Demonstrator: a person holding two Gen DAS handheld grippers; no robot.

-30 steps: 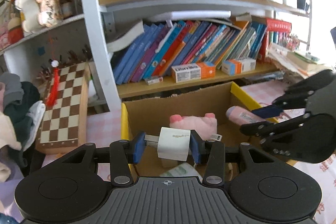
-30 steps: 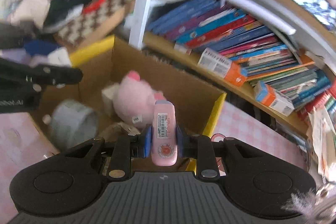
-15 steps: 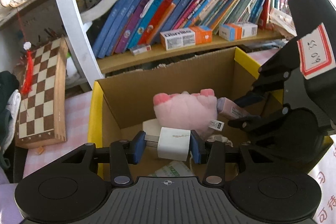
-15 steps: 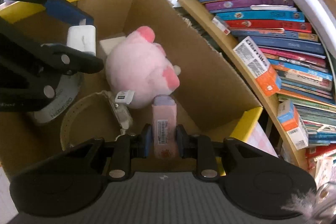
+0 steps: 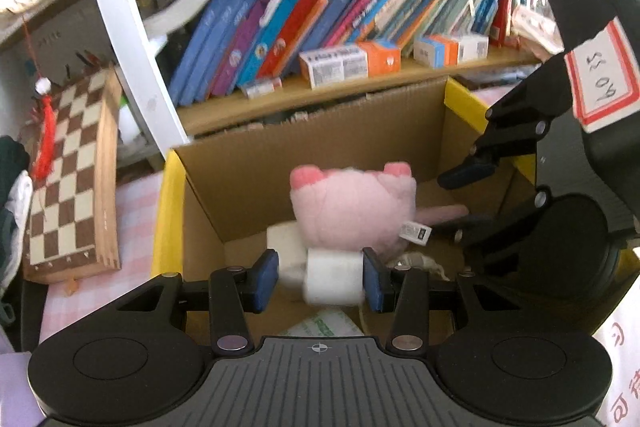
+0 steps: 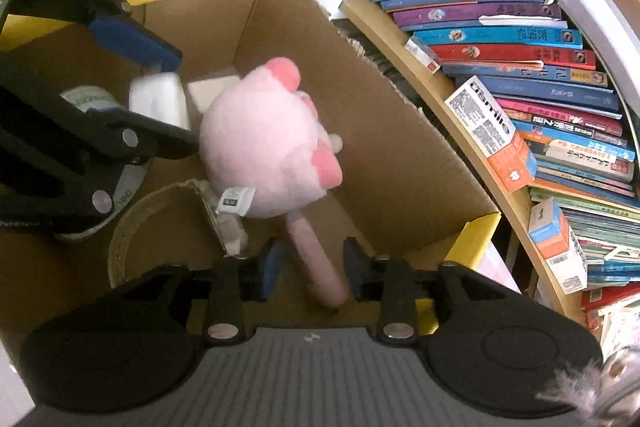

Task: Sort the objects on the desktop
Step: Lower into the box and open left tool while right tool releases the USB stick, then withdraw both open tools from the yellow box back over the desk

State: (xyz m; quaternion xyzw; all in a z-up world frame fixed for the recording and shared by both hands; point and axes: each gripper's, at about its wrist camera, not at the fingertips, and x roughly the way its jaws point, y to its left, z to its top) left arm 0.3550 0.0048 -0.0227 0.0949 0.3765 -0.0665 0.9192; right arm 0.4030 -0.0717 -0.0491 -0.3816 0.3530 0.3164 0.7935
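Over the open brown cardboard box [image 5: 320, 131], the left gripper [image 5: 320, 277] spreads its fingers, freeing a small, light, rigid white plastic cube [image 5: 334, 277] at six o'clock; the right gripper [image 6: 308, 269] likewise opens around a slim, slippery pink plastic case [image 6: 316, 259], best pinched on its flat sides.

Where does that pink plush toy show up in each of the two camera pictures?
Left wrist view: pink plush toy sits mid-frame in the cardboard box, just beyond the fingers.
Right wrist view: pink plush toy lies left of centre.
Shared landmark: the orange-and-white carton on the bookshelf.
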